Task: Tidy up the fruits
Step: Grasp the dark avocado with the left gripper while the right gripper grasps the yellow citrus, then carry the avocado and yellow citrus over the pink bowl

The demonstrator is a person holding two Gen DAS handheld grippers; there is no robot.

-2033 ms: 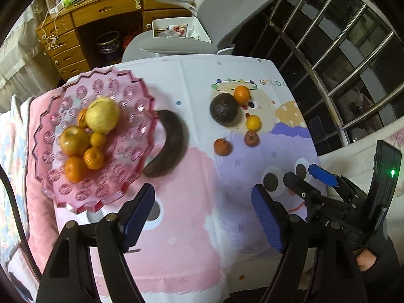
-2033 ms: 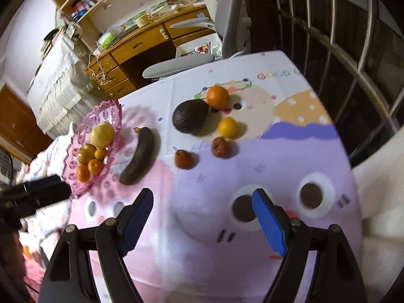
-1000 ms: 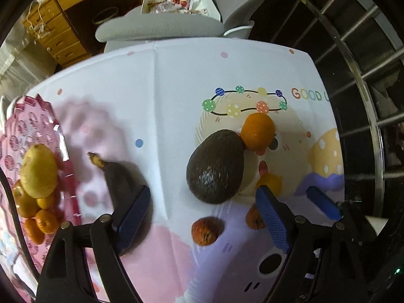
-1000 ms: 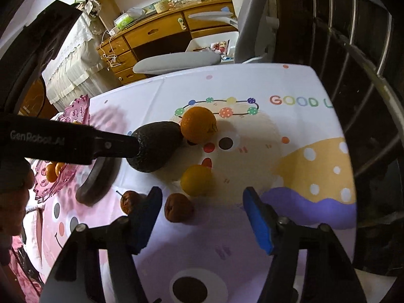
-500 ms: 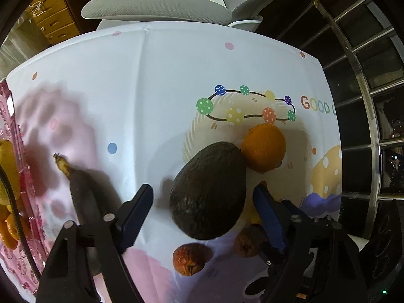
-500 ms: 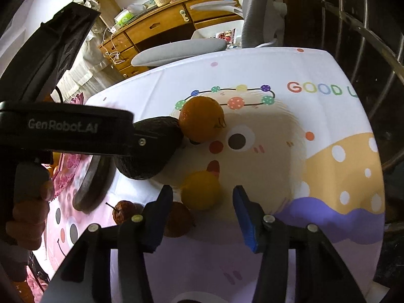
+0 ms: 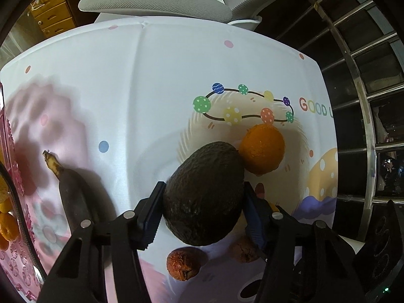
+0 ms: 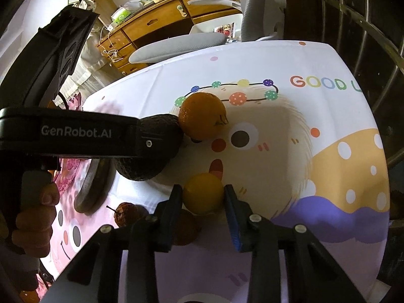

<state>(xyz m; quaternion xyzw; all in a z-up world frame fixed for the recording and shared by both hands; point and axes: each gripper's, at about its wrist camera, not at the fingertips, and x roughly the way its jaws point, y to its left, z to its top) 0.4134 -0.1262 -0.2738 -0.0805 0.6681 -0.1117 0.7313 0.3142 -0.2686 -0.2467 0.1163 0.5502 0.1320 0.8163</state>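
My left gripper [image 7: 202, 202] is shut on a dark avocado [image 7: 205, 193] on the printed tablecloth; the avocado also shows in the right wrist view [image 8: 151, 149]. An orange [image 7: 262, 149] touches the avocado's far right side. My right gripper [image 8: 202, 199] is shut on a small yellow-orange citrus [image 8: 203, 193]. A blackened banana [image 7: 73, 199] lies to the left. Two small shrivelled reddish fruits [image 7: 183, 263] [image 7: 243, 251] lie near the front. The pink fruit plate [image 7: 15, 252] holds several fruits at the far left.
A grey office chair [image 7: 156, 2] stands behind the table's far edge. A wooden desk with drawers [image 8: 156, 27] is beyond it. Metal window bars [image 7: 366, 101] run along the right side. The left gripper's body [image 8: 68, 133] crosses the right wrist view's left half.
Both grippers moved forward and down and closed: the left onto the avocado, the right onto the small citrus.
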